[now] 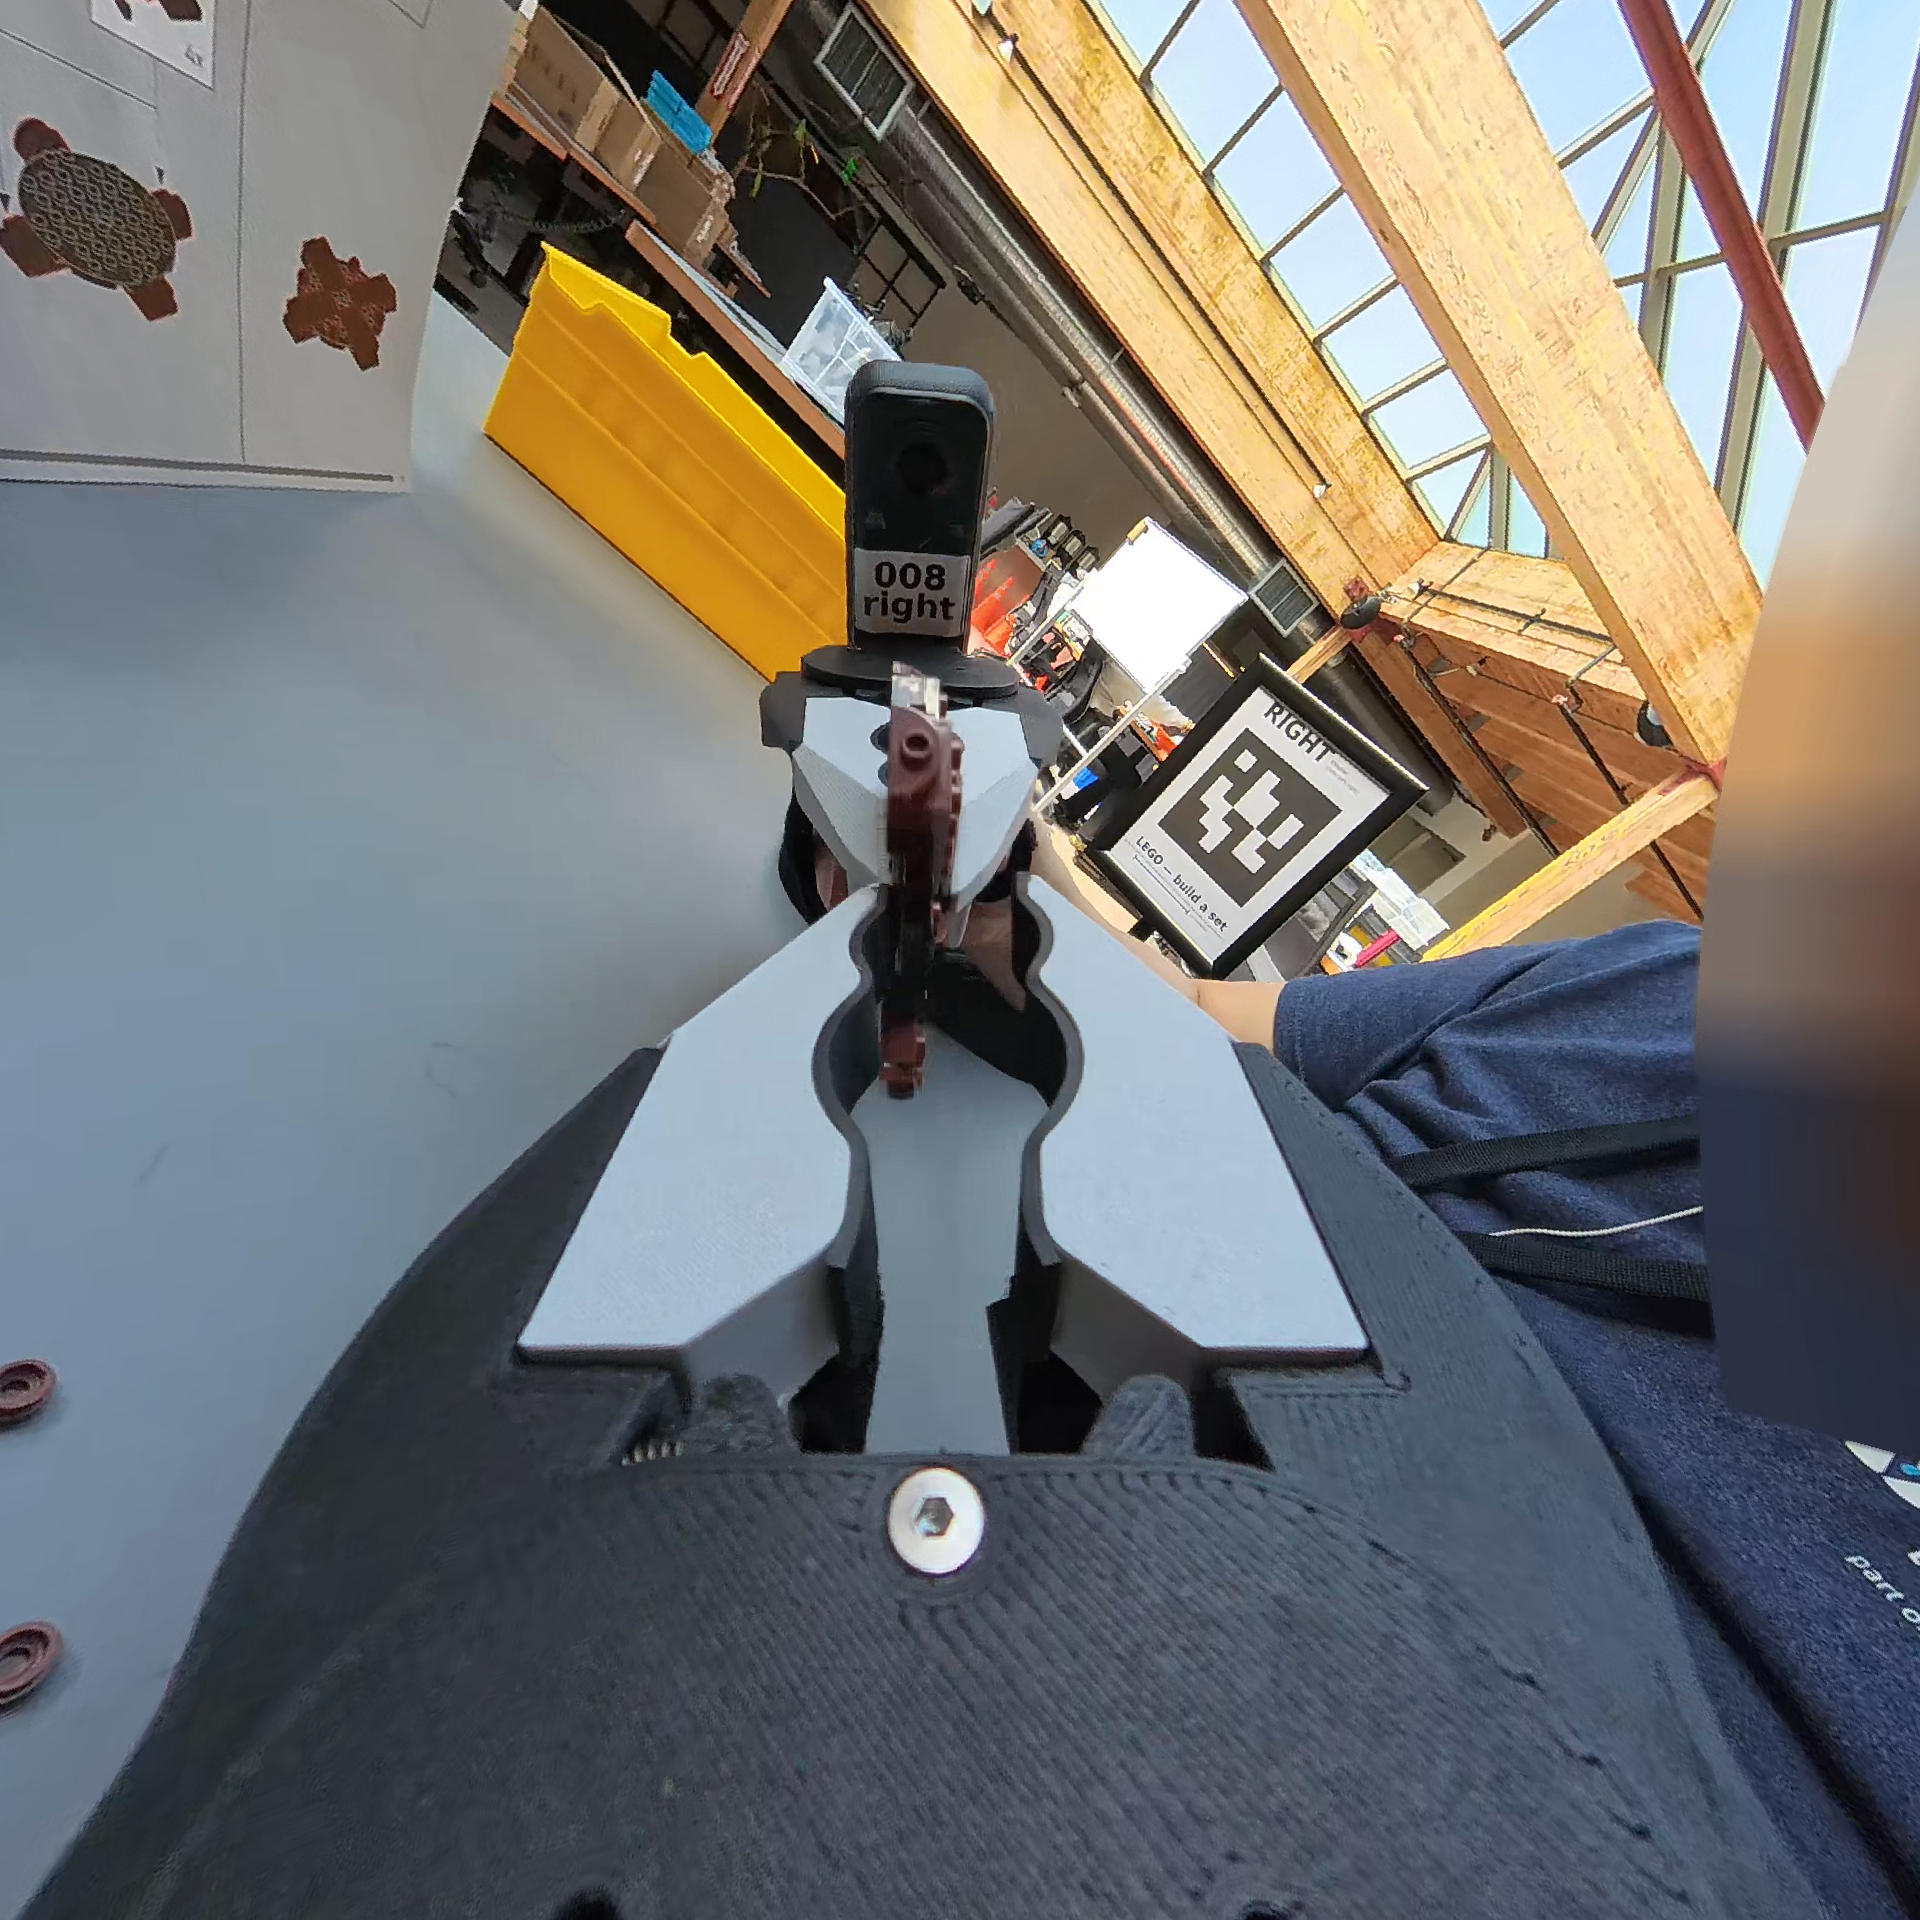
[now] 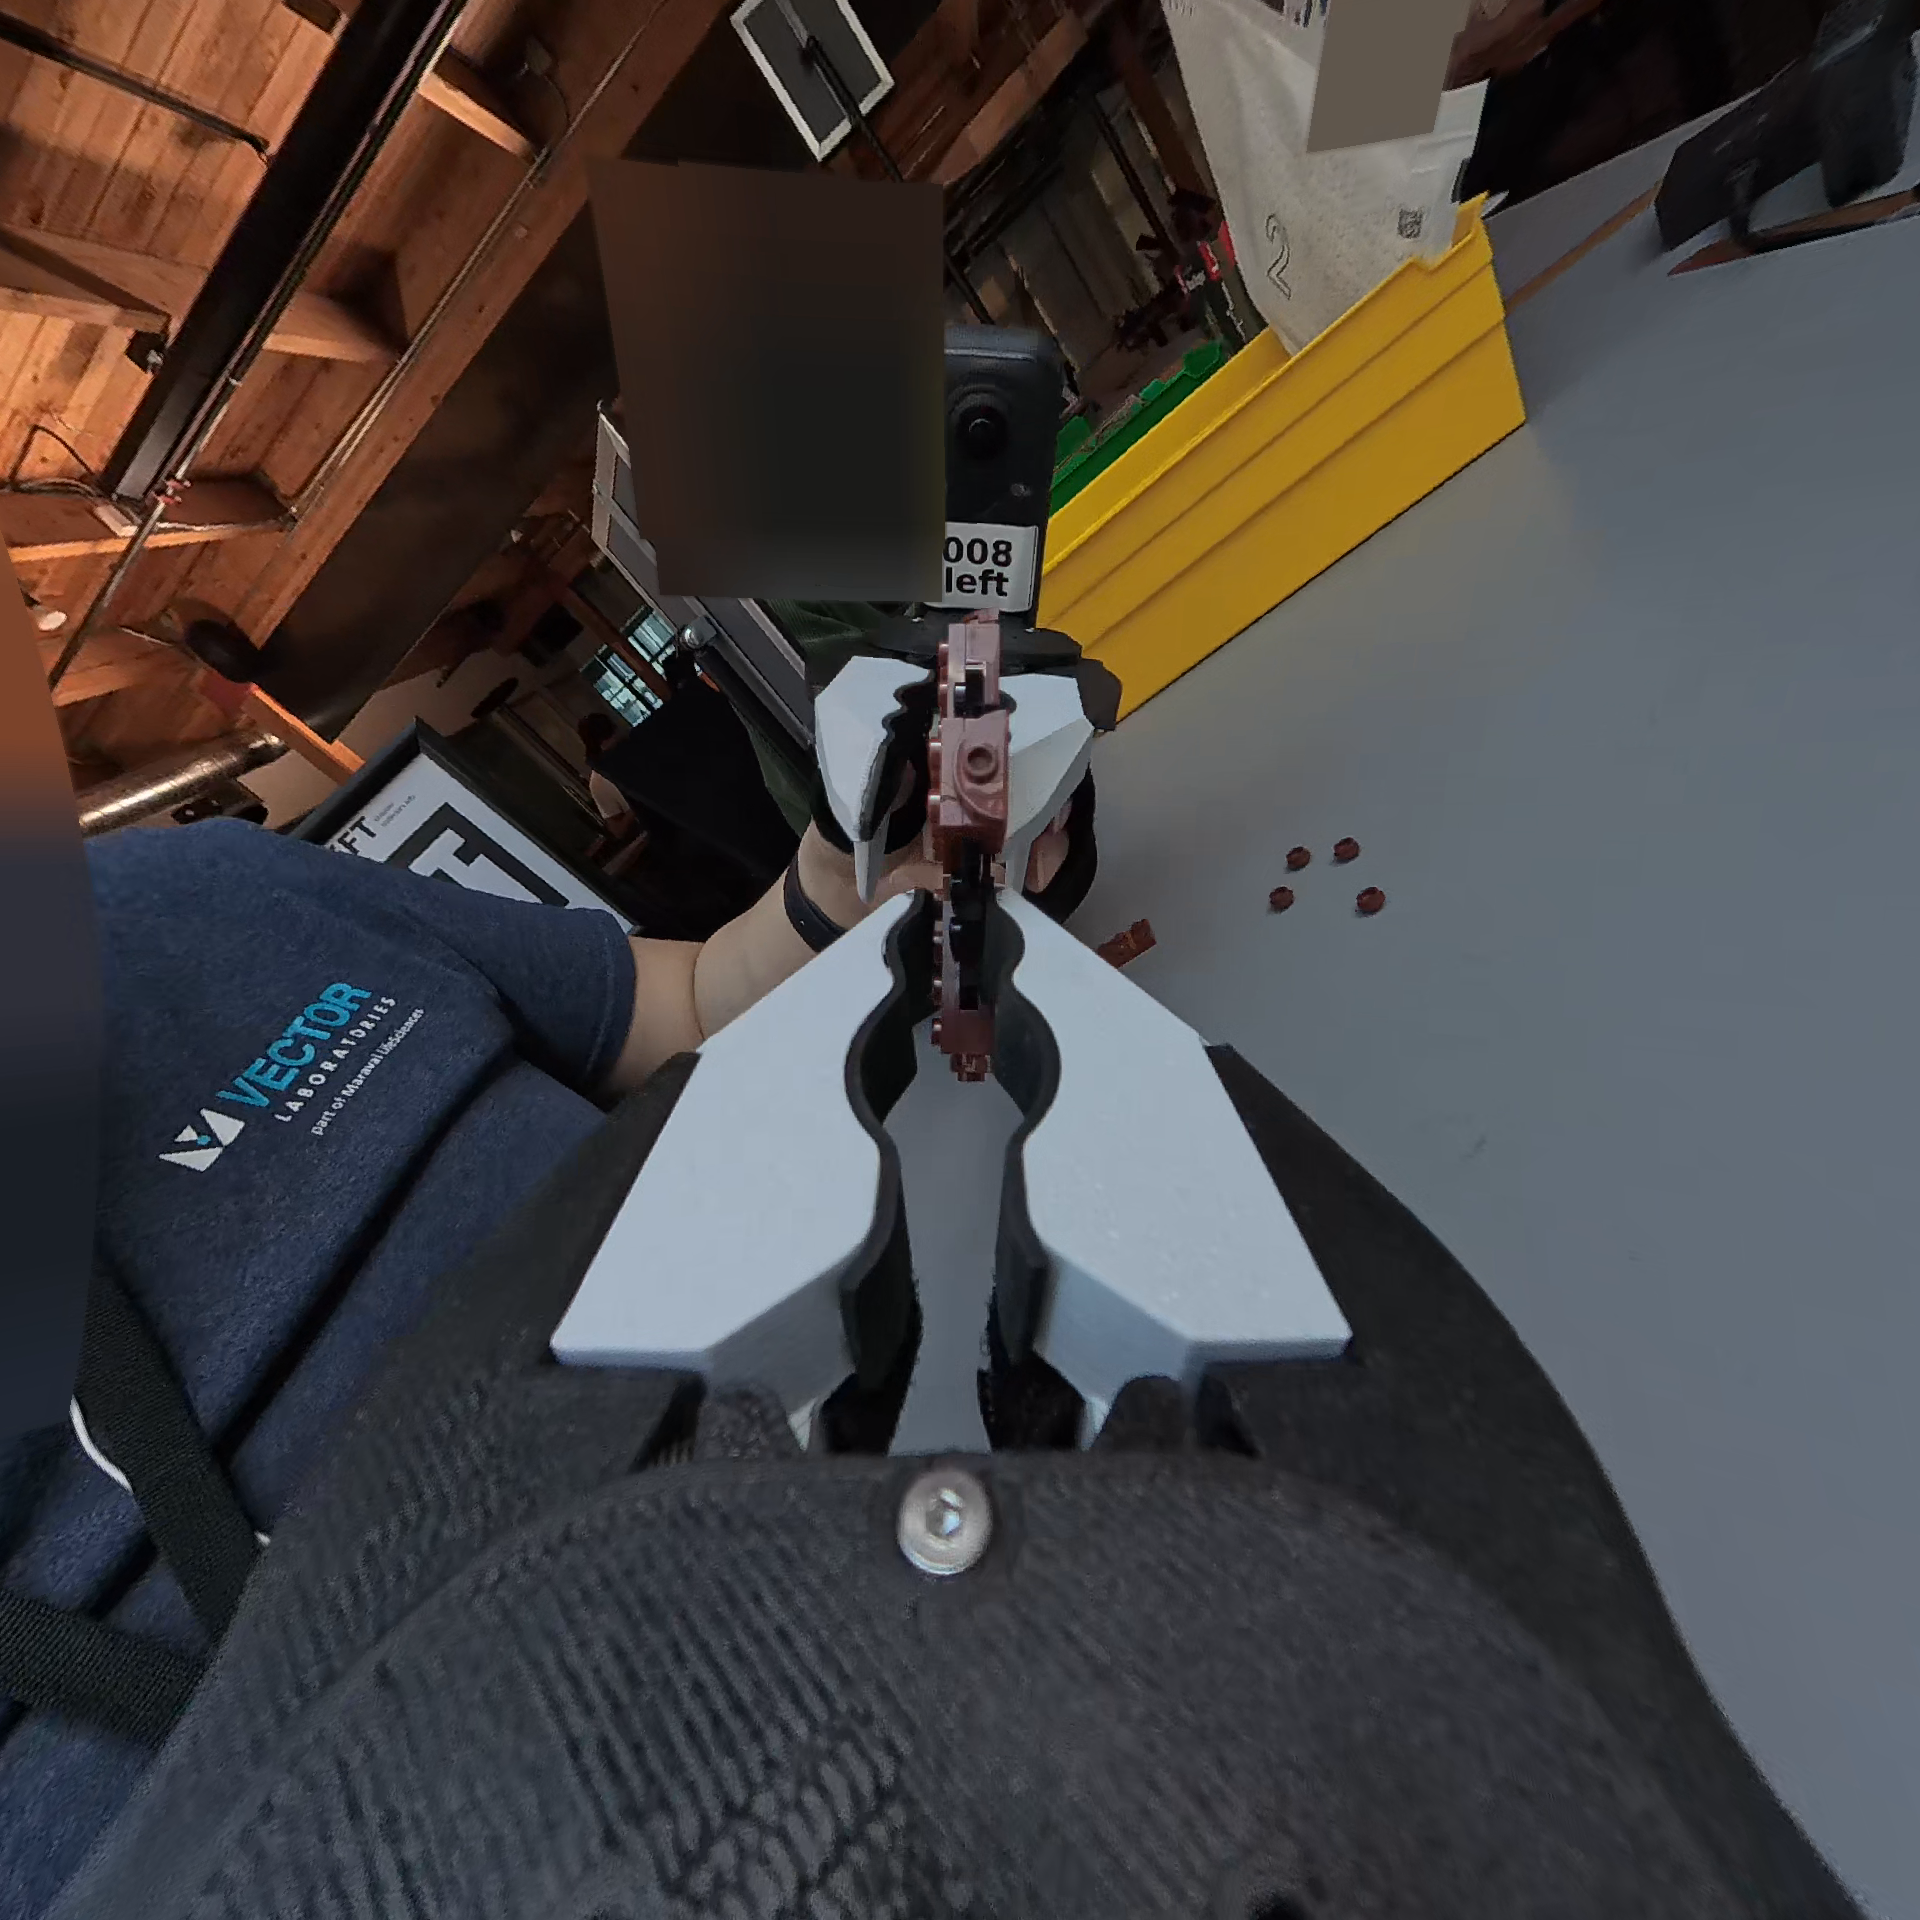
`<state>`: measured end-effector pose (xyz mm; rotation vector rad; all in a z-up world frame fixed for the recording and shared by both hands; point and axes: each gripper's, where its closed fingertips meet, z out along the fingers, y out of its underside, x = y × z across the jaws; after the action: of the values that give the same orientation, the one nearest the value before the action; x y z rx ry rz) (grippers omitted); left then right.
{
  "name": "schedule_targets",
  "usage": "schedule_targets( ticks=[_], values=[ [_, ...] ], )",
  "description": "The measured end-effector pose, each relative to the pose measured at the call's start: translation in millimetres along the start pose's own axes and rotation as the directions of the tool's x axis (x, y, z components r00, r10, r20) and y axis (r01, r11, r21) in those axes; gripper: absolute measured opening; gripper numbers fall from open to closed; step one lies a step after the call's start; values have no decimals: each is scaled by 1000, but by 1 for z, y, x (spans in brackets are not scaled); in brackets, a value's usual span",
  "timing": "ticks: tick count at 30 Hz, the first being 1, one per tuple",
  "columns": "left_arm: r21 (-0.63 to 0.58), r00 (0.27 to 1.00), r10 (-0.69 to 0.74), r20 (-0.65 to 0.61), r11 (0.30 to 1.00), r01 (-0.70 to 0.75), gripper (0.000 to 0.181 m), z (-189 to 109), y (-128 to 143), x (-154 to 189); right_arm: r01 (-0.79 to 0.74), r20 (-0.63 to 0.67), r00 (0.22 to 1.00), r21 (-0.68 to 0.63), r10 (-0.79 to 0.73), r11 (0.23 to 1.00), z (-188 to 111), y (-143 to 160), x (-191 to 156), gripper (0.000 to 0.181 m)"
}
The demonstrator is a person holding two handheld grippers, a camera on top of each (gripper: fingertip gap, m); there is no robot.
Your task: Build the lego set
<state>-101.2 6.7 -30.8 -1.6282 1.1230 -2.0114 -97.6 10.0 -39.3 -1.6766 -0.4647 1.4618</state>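
You held the brown lego assembly (image 1: 912, 894) edge-on above the tabletop (image 1: 312, 831), left tongs (image 1: 940, 925) and right tongs (image 2: 951, 925) both clamped on it; uneven squeezing risked splitting it.

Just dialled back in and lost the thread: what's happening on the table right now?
A person holds both grippers up facing each other, sharing one reddish-brown lego assembly edge-on between them. The left gripper and the right gripper are each shut on an end of it, above the grey table. Four small round brown pieces lie loose on the table, with a yellow bin beyond.
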Motion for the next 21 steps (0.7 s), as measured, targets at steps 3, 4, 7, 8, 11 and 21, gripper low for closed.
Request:
schedule_targets(
  ticks=[3,4,7,8,11,21],
  values=[
    [-20,1000,9,25,1000,-9,30,0,2,-3,-25,-13,1000,35,25,999,-2,-3,6,6],
    [-23,999,22,41,1000,-21,24,0,3,-5,-34,1,999,46,34,998,-1,-4,5,6],
    [2,998,26,63,1000,-27,11,-4,-2,-9,-67,30,997,72,65,995,-1,-6,3,6],
    [12,997,24,76,1000,-25,12,-6,-4,-11,-71,35,997,80,68,994,-1,-8,2,6],
    [-18,992,46,120,999,-44,21,-9,-1,-17,-60,18,998,106,59,993,-4,-11,4,6],
    [-115,1000,5,23,993,-3,6,-1,14,-5,-63,34,998,115,60,991,-2,-14,1,29]
  ],
)
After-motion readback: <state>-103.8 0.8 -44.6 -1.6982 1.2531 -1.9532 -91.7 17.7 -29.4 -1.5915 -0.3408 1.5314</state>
